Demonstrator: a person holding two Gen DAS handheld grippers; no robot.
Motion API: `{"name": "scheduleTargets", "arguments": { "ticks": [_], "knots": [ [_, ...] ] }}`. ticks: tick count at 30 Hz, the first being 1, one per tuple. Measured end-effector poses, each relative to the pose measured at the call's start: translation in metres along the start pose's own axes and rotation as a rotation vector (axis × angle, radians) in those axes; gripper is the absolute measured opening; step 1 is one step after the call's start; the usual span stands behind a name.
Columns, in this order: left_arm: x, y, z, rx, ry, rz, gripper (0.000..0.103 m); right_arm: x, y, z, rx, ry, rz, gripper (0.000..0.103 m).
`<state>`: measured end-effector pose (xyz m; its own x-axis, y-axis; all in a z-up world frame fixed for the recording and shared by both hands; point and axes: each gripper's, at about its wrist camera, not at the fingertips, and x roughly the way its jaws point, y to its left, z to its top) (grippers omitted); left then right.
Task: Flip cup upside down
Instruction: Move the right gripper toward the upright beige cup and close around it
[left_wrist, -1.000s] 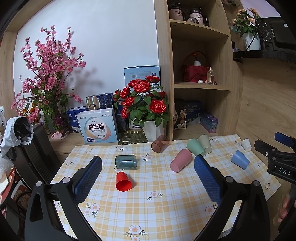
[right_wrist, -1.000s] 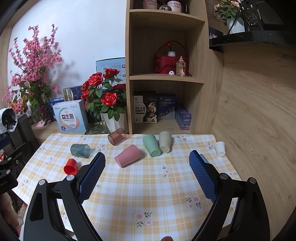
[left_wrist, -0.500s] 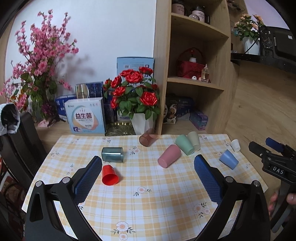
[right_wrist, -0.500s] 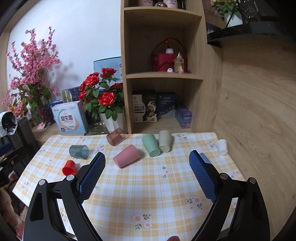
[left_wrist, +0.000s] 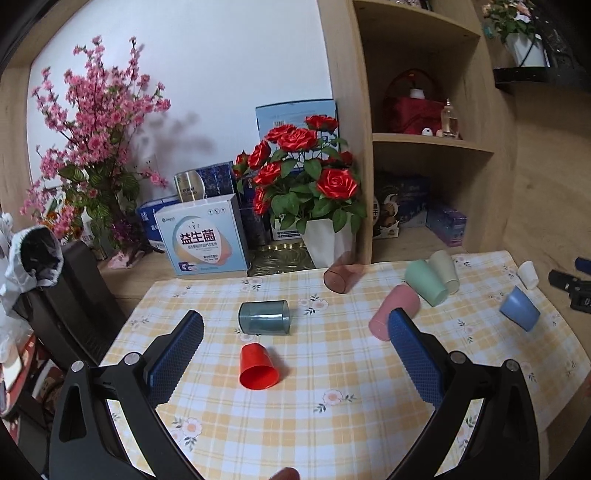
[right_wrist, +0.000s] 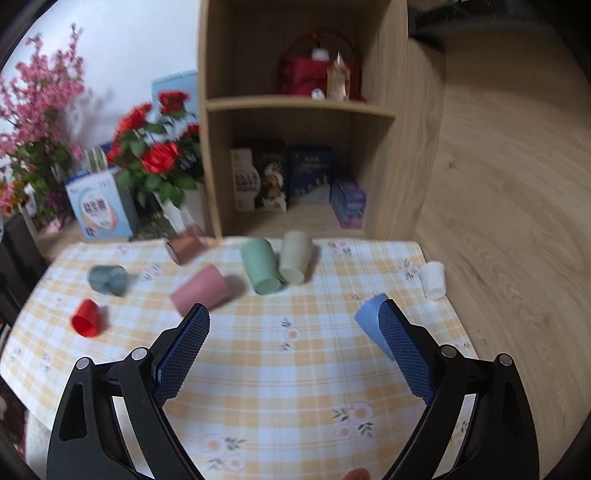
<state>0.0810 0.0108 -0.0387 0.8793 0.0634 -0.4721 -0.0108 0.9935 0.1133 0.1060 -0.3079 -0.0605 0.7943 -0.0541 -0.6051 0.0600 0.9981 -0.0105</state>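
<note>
Several cups lie on their sides on the checked tablecloth (left_wrist: 332, 424). In the left wrist view a red cup (left_wrist: 257, 366) lies between the fingers, with a grey-blue clear cup (left_wrist: 263, 317) behind it. Farther right lie a pink cup (left_wrist: 393, 310), a brown clear cup (left_wrist: 341, 278), a green cup (left_wrist: 424, 282), a beige cup (left_wrist: 445, 269), a blue cup (left_wrist: 519, 313) and a small white cup (left_wrist: 529, 275). My left gripper (left_wrist: 295, 354) is open and empty above the table. My right gripper (right_wrist: 293, 345) is open and empty; the blue cup (right_wrist: 369, 325) lies by its right finger.
A white vase of red roses (left_wrist: 314, 192), boxes (left_wrist: 205, 240) and a pink blossom plant (left_wrist: 92, 147) stand behind the table. A wooden shelf unit (right_wrist: 295, 110) rises at the back right. A black chair (left_wrist: 74, 295) stands at the left edge.
My left gripper has moved forward and to the left, over the red cup. My right gripper has moved forward and tilted down toward the table; its view is blurred by motion.
</note>
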Motion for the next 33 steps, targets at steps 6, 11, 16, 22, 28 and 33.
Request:
{"name": "scheduleTargets", "arguments": {
  "ticks": [6,11,16,22,28,33],
  "knots": [
    [0.041,0.010,0.003,-0.018,0.007,0.010,0.097,0.077,-0.017,0.008,0.018,0.087,0.022,0.090],
    [0.075,0.015,0.002,-0.038,0.029,0.040,0.097,0.144,-0.019,0.022,-0.005,0.143,0.058,0.090],
    [0.109,0.024,-0.002,-0.040,0.080,0.072,0.097,0.223,-0.020,0.043,-0.016,0.185,0.069,0.089],
    [0.137,0.039,-0.009,-0.063,0.128,0.120,0.097,0.303,-0.024,0.064,0.060,0.251,0.076,0.089],
    [0.156,0.042,-0.017,-0.067,0.181,0.118,0.097,0.359,-0.021,0.072,0.135,0.313,0.093,0.089],
    [0.164,0.045,-0.022,-0.079,0.201,0.115,0.097,0.391,-0.023,0.070,0.191,0.366,0.089,0.078]
  ]
}}
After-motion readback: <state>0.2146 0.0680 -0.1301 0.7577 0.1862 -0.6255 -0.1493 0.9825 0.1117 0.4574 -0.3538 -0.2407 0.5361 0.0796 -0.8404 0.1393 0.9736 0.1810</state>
